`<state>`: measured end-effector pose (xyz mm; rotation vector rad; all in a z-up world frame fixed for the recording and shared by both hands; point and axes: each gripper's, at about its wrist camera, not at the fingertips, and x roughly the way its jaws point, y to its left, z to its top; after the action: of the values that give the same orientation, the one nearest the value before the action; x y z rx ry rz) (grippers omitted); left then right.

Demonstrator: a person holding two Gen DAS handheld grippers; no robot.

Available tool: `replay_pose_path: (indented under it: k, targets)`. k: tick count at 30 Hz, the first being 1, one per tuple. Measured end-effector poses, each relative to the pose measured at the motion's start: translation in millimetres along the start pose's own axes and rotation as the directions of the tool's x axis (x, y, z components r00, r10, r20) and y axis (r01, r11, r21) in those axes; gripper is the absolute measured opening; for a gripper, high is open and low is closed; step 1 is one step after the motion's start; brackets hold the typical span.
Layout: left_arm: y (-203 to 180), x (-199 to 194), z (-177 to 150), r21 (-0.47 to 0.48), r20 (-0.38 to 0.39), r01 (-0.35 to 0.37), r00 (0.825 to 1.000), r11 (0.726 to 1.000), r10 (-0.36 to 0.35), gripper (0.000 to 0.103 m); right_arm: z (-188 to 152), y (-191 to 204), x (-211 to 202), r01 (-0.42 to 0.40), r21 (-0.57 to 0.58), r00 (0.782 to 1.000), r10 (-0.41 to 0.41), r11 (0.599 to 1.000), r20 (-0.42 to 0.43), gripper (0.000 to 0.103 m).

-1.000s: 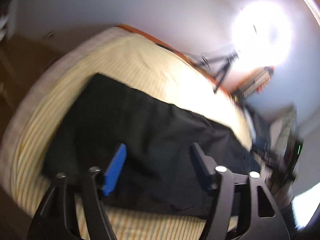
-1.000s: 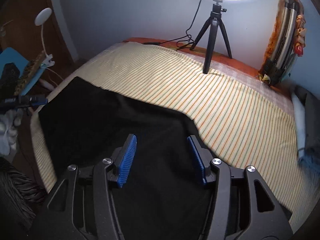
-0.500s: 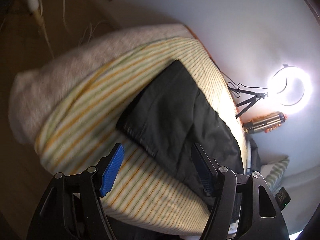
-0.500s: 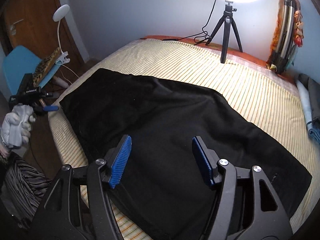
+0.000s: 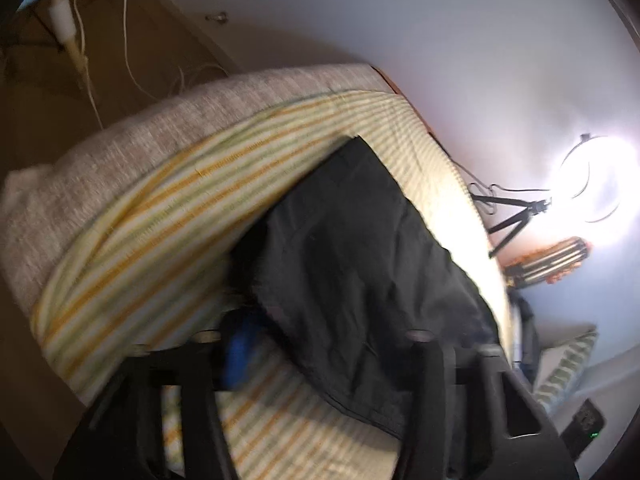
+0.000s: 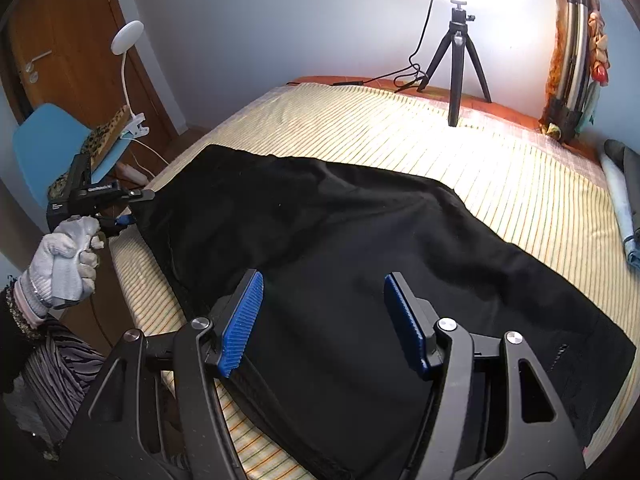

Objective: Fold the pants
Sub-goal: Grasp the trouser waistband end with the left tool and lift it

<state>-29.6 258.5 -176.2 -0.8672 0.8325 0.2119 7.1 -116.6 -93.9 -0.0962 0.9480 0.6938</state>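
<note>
The bed (image 6: 400, 128), under a striped sheet (image 6: 352, 120), fills most of the right wrist view. Black pants (image 6: 320, 240) lie flat across it from 9 o'clock to 4 o'clock, one end at the bed's left edge. A tripod (image 6: 456, 64) stands at 12 o'clock on the far side, a blue chair (image 6: 44, 140) at 9 o'clock with a clip lamp (image 6: 128, 36) above it. The right gripper (image 6: 324, 320) hovers over the pants, jaws wide apart, nothing between them. At 9 o'clock a gloved left hand (image 6: 64, 260) holds the left gripper (image 6: 128, 208) at the pants' end by the bed edge. In the blurred left wrist view the pants (image 5: 360, 280) drape over one finger; whether its jaws are apart or clamped I cannot tell.
</note>
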Motion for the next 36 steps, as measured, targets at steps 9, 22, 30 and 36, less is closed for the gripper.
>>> replay_pose_path:
  k: [9, 22, 30, 36]
  targets:
    - [-65, -18, -10, 0.333, 0.135, -0.041, 0.991, 0.942, -0.005, 0.007, 5, -4, 8, -0.036, 0.047, 0.999, 0.037, 0.998, -0.013, 0.065]
    - [-139, 12, -76, 0.629, -0.007, 0.062, 0.997, 0.775, -0.073, 0.006, 96, 5, 101, -0.393, 0.279, 0.9, 0.428, 0.876, -0.078, 0.076]
    - [-147, 8, -88, 0.647, -0.045, 0.123, 0.991, 0.753, -0.124, 0.006, 108, 18, 184, -0.341, 0.426, 0.871, 0.452, 0.838, -0.193, 0.076]
    - [-157, 5, -103, 0.667, -0.1, 0.19, 0.981, 0.721, -0.166, 0.006, 113, 18, 186, -0.345, 0.443, 0.883, 0.446, 0.828, -0.147, 0.064]
